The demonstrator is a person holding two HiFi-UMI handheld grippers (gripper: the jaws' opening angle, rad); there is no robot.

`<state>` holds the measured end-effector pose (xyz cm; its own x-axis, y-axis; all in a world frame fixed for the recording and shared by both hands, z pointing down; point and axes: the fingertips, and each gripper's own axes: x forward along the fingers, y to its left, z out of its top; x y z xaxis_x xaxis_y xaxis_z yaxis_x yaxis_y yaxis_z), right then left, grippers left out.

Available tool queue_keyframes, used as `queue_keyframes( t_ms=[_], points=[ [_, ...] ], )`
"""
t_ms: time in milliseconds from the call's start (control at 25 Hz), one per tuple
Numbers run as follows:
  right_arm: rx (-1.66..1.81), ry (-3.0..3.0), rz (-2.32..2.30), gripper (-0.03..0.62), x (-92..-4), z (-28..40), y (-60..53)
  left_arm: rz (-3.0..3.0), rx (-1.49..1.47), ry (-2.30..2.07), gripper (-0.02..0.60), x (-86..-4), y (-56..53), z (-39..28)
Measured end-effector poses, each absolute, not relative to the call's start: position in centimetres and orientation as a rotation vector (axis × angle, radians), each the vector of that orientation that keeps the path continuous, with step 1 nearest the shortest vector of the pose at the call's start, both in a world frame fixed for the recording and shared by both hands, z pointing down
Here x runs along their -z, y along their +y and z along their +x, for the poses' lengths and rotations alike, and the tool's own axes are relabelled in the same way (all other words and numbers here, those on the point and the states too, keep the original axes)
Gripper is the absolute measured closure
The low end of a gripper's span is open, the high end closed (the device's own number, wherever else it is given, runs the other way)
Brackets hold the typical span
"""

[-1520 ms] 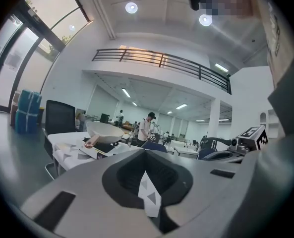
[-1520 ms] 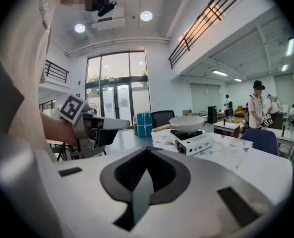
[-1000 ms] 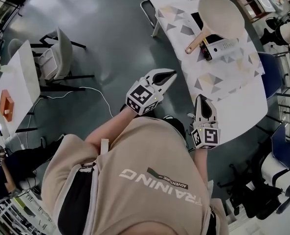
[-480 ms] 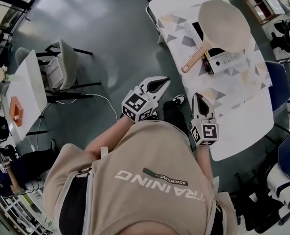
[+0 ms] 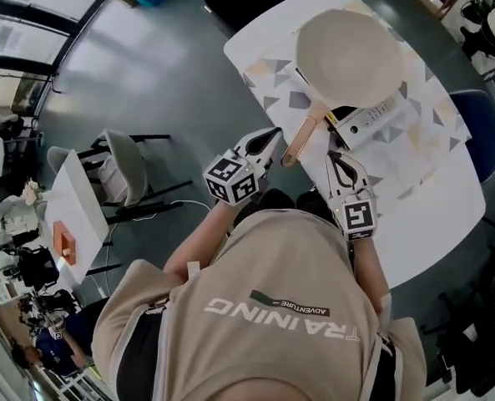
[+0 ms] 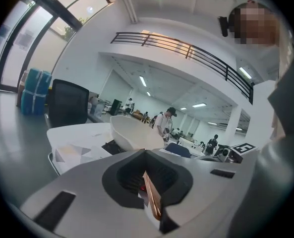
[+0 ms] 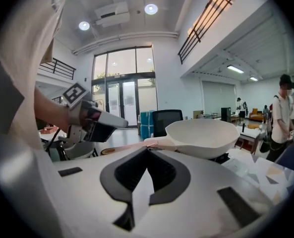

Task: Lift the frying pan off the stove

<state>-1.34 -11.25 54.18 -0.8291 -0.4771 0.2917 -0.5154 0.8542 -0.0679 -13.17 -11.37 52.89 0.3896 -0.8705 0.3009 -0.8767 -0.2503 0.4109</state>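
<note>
The white table is the largest thing and takes the upper right of the head view. A cloth with grey and beige triangles covers a big part of it. The cream frying pan sits on the small portable stove on this cloth, not lifted, and its bowl hides most of the stove. The left gripper is off the near edge of the table, and its two fingers are pressed together with nothing held. The right gripper is over the near edge of the table, beside the stove, and its fingers also meet at the tips and hold nothing. The wooden handle of the pan points toward the person, and its end lies between the two grippers, just beside the tip of the left one.
</note>
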Motion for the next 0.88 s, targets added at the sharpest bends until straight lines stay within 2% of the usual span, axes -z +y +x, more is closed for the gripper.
queue_keyframes(
  t_ms=[160, 240, 560, 880],
  points=[
    [-0.237, -2.742, 0.784, 0.589, -55.0, -0.8, -11.8, 2.093, -0.018, -1.322, 0.569, -54.2, -13.8, -12.3],
    [-0.251, -2.725, 0.829, 0.589, -55.2, -0.3, -12.6, 2.051, -0.007, -1.239, 0.467, -55.0, -15.0, -12.1],
    [-0.313, -2.604, 1.06, 0.589, -54.6, -0.1, -15.4, 1.96, -0.108, -0.808, 0.363, -58.2, -16.7, -10.0],
    [-0.315, -2.512, 1.199, 0.589, -54.3, -0.2, -16.1, 1.828, -0.103, -0.411, 0.36, -59.5, -17.5, -6.9]
  ],
)
